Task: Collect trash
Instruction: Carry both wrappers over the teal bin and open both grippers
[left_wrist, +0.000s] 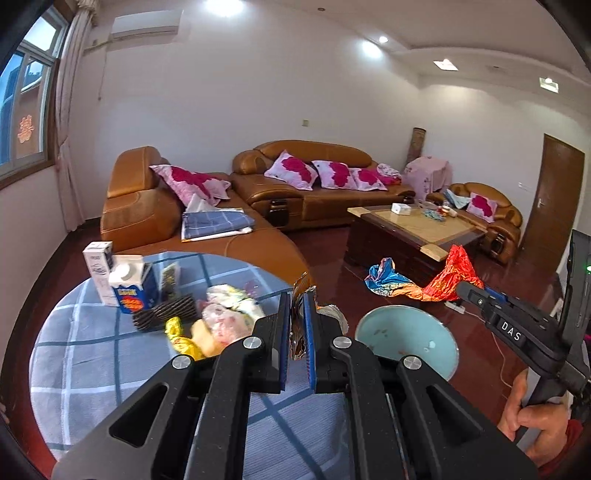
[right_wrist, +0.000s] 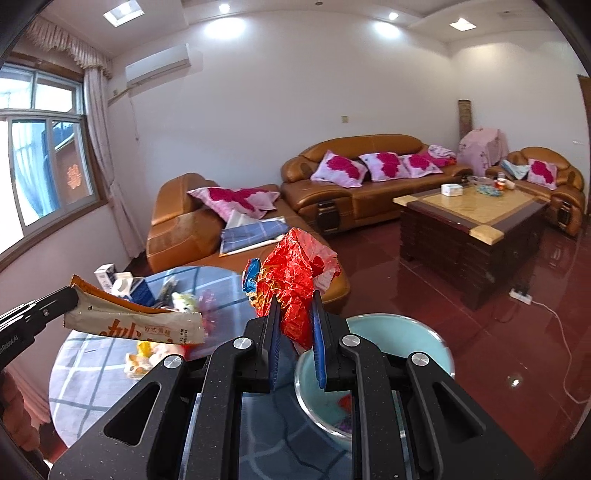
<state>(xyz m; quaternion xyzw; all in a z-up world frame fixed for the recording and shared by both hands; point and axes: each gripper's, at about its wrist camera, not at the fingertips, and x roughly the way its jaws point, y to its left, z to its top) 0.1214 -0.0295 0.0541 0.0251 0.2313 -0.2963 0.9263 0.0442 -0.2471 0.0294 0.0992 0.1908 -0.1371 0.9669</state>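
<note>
My left hand-held gripper (left_wrist: 298, 332) is pinching a flat orange-and-white snack wrapper (right_wrist: 133, 319) by one end; my right hand-held gripper (right_wrist: 295, 325) is clamping crinkly red foil wrapper (right_wrist: 291, 280). Both are feeling light, limp, slippery, hanging beside the pale-blue round plastic bin (right_wrist: 436, 350).

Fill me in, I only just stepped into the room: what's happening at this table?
A person is clearing trash with a gripper in each hand. The left gripper is shut on an orange and white snack wrapper; the right gripper is shut on a crumpled red foil bag. Both are near the pale blue bin beside the table, where cartons and more wrappers remain.
</note>
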